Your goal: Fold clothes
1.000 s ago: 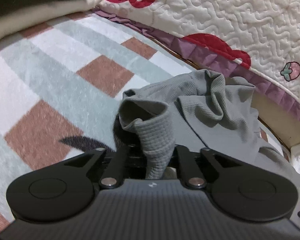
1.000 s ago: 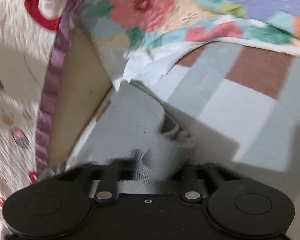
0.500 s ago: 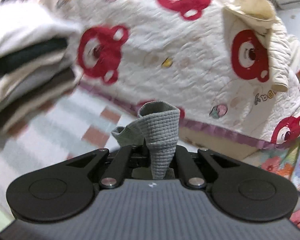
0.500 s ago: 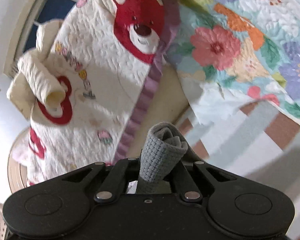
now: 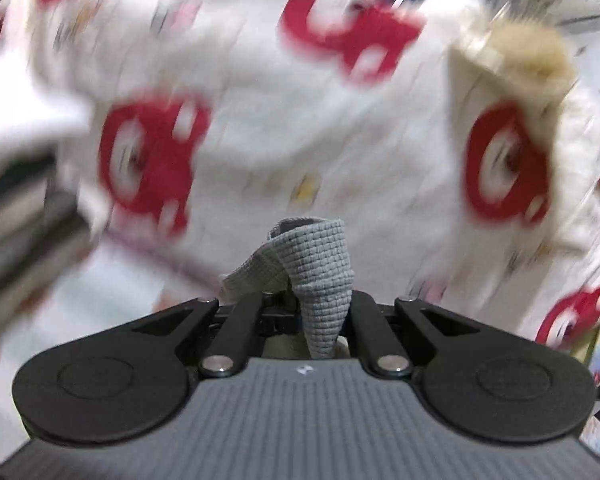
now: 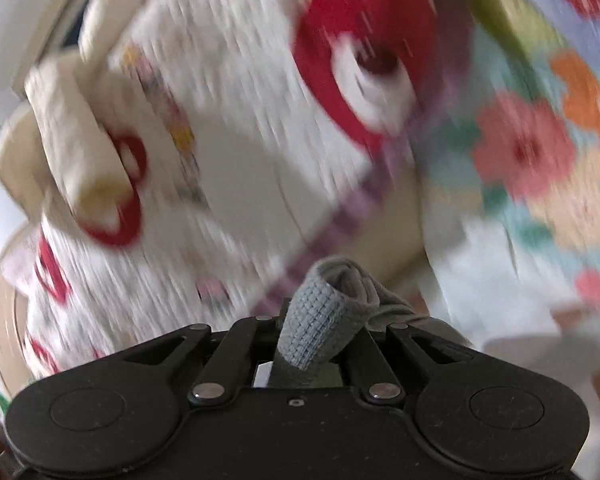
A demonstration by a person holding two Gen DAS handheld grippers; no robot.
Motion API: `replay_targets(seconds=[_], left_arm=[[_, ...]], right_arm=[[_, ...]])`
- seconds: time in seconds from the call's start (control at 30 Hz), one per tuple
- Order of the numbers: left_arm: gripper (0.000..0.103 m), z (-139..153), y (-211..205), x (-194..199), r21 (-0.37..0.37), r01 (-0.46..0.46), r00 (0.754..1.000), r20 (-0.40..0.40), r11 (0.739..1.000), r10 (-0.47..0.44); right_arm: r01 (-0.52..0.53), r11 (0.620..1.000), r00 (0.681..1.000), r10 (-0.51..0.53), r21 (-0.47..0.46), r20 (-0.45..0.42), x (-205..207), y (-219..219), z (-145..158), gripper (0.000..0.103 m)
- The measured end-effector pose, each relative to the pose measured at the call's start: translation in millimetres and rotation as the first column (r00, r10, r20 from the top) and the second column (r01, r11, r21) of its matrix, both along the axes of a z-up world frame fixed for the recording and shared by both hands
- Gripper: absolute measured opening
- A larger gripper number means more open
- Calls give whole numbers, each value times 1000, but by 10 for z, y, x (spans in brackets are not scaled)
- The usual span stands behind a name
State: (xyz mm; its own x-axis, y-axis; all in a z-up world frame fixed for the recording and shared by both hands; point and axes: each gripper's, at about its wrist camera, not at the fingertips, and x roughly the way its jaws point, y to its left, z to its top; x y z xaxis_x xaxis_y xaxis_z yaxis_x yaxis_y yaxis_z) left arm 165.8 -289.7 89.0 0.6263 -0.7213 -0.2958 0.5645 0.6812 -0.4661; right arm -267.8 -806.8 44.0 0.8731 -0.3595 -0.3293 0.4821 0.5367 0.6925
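Two pinch points on one grey waffle-knit garment [image 5: 322, 276]: a bunched tuft of it sticks up between the jaws of the left gripper [image 5: 320, 320], and another rolled tuft of the same grey cloth [image 6: 320, 320] sits clamped in the right gripper [image 6: 316, 344]. Both grippers are clenched on fabric, jaws drawn in tight around it. Rest of the garment is hidden below the gripper bodies, so I can't tell whether it hangs free or touches any surface.

Holding at two separate spots probably means it is being held up by an edge to spread or shake it flat, so a fold line can be set; which edge, I can't tell.

Pose: both cameras look upward and outward rather than down at a surface. Left view faces a white quilt with red bear prints [image 5: 260, 120], heavily motion-blurred, with a blurred stack of folded clothes [image 5: 16, 216] at the left edge. Right view is rolled, showing the same bear quilt [image 6: 228, 168], its purple trim [image 6: 340, 220] and a floral quilt [image 6: 540, 168] on the right. Blur in both views suggests the hands are in fast motion.

Fold stage not readable from this: garment is gripped and seemingly aloft, nothing laid flat in view.
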Motion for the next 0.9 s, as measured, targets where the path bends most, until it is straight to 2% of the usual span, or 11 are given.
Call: replay_targets(seconds=[0.03,0.13,0.23,0.33,0.43,0.47,0.53,0.6,0.63,0.73,0.9], left_arm=[[4,151,17,-9,-23,-5,999,46,1000,6],[4,368,190,-65,-110,7,997,75,994,2],[4,302,426,-283,-102,-1,996,91,995,10],[4,-112,630,-659,6,-12,998,58,1000,12],[4,-815,655,-856,150,-1,995,-100,989,16],[4,-1109,641,-866,182,12,984,-179,983,21],[4,-1597,608,-913,254,46,961,-275,966,26],[4,-1963,598,-980,336,50,944,-322,940,65],[4,-2075,627,-1005,347,50,936,-344,937,78],[4,-2115,726,-1033,319,37,933,-350,947,82],[4,-1824,799,-1049,269,20,950,-306,963,65]], right_arm=[[4,1000,1000,-4,-20,11,74,-58,83,6],[6,998,996,0,-65,90,50,-76,265,5],[-12,996,996,20,-93,88,-67,63,204,5],[-40,994,999,40,-105,-1,-203,204,-67,5],[-86,994,986,76,-69,-147,-288,223,-483,5],[-96,994,978,85,-50,-193,-289,222,-596,5],[-112,994,954,104,-11,-282,-289,221,-822,5],[-124,992,921,126,29,-369,-289,219,-1047,5],[-128,990,901,137,50,-411,-289,219,-1160,5],[-140,985,835,173,103,-522,-288,221,-1466,5],[-233,972,820,172,-42,-546,-280,396,-1179,4]])
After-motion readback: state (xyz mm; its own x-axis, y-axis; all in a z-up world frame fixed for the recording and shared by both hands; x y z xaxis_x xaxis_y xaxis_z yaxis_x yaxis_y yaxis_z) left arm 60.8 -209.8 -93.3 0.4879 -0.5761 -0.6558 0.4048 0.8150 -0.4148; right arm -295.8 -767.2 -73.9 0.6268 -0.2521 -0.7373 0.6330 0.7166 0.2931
